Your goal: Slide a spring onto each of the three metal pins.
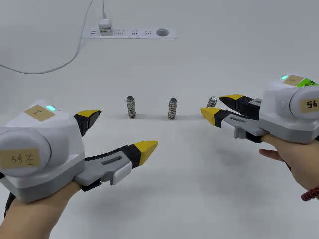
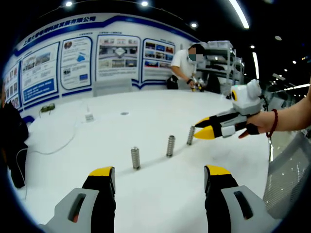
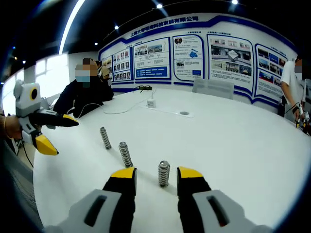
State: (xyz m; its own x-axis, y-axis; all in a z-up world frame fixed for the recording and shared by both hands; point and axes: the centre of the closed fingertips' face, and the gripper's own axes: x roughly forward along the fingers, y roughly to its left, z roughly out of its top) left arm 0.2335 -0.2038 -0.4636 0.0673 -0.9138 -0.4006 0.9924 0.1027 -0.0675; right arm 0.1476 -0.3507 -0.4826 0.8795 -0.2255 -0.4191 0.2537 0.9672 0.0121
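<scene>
Three grey springs stand upright in a row on the white table (image 1: pixel 164 199), each on a pin: left spring (image 1: pixel 131 106), middle spring (image 1: pixel 172 108), right spring (image 1: pixel 213 101). My right gripper (image 1: pixel 217 105) is open, its yellow tips on either side of the right spring (image 3: pixel 164 174) with a gap on both sides. In the right gripper view the middle spring (image 3: pixel 126 154) and left spring (image 3: pixel 105 138) stand beyond it. My left gripper (image 1: pixel 118 132) is open wide and holds nothing, held in front of the row of springs (image 2: pixel 170 145).
A white power strip (image 1: pixel 129 33) with a plug and a cable lies at the back of the table. A seated person (image 3: pixel 85 94) and a standing person (image 2: pixel 187 65) are at the table's far sides. A poster wall (image 2: pixel 97 58) lies behind.
</scene>
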